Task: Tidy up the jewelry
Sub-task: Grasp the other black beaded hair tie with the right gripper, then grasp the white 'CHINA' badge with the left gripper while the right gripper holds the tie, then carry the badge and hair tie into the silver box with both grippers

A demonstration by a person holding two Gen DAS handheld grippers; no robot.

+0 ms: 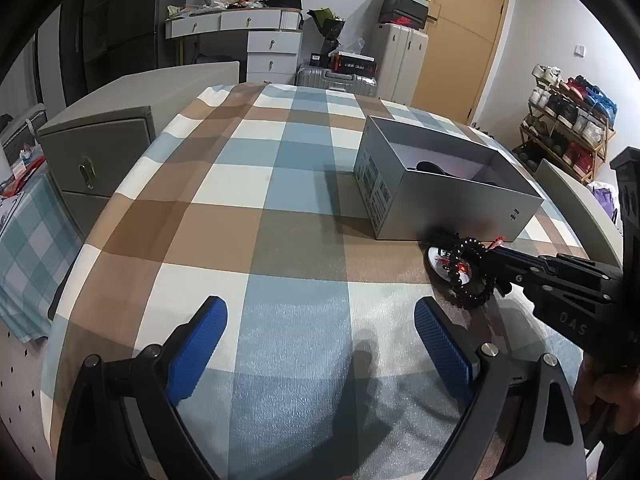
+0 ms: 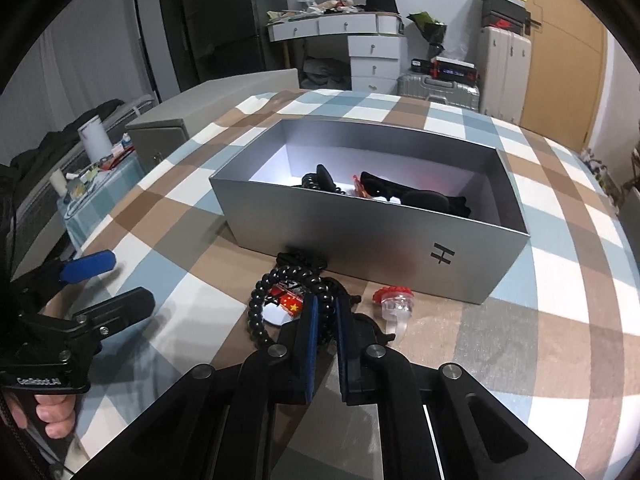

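Right wrist view shows the right gripper [image 2: 326,312] clamped on a black beaded bracelet [image 2: 260,312] lying on the checked cloth [image 2: 160,220] just before the grey box [image 2: 360,240], while the left gripper [image 1: 320,320] hangs with fingers spread wide, gripping nothing.

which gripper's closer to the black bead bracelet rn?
Right. The right gripper is shut on the bracelet, in front of the grey box. The left gripper is open over bare tablecloth, off to the bracelet's left, not touching it.
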